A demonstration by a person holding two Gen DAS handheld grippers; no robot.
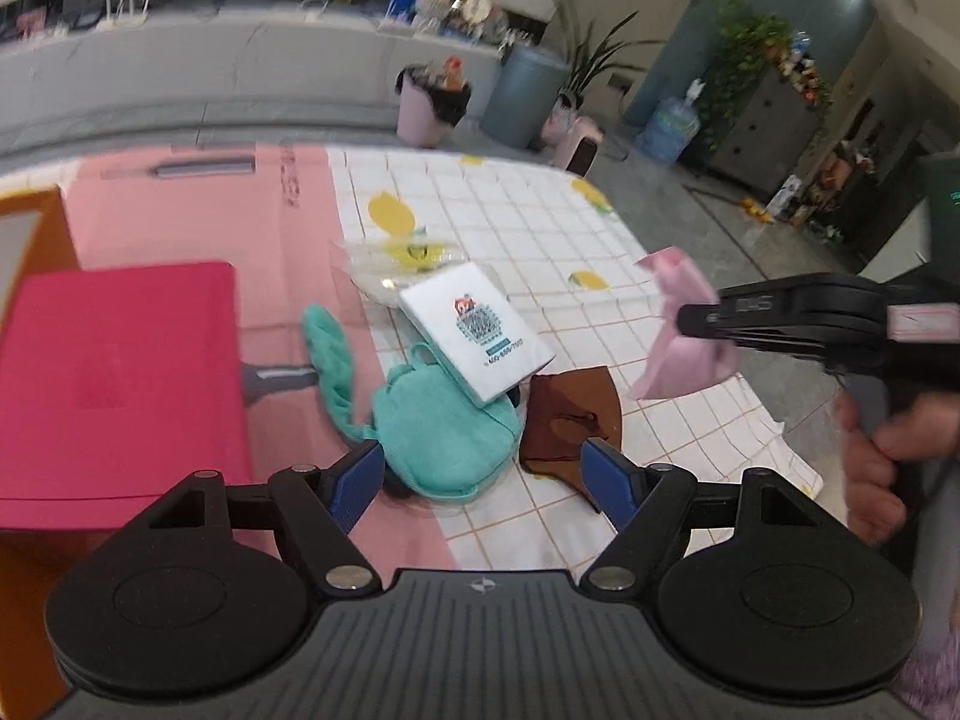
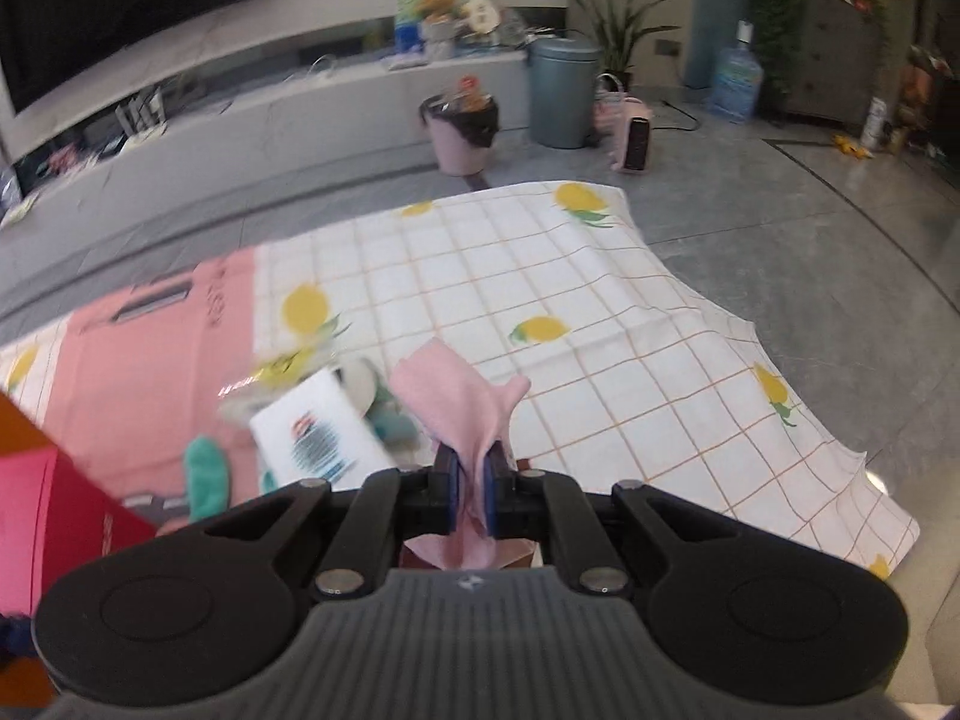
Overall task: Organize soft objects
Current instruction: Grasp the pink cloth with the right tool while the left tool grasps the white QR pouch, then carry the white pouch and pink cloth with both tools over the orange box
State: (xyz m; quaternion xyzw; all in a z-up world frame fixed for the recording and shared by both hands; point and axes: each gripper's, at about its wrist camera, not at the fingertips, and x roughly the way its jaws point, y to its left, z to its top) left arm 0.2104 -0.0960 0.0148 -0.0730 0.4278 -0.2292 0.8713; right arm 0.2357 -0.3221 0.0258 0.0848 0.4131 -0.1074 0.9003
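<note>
My right gripper (image 2: 471,495) is shut on a pink cloth (image 2: 462,402), which hangs above the table; the left wrist view shows that gripper (image 1: 699,321) from the side with the pink cloth (image 1: 681,336) bunched around its tips. My left gripper (image 1: 483,474) stands open just above a teal knitted item (image 1: 441,438) and beside a brown cloth (image 1: 570,420). A white tissue pack (image 1: 474,333) leans on the teal item. A teal sock (image 1: 330,360) lies to the left on the pink surface.
A red box lid (image 1: 114,384) and an orange box edge (image 1: 36,228) sit at the left. A clear plastic bag (image 1: 402,258) lies behind the pack. The lemon-print checked tablecloth (image 2: 600,330) covers the right half. A person's hand (image 1: 882,462) grips the right tool.
</note>
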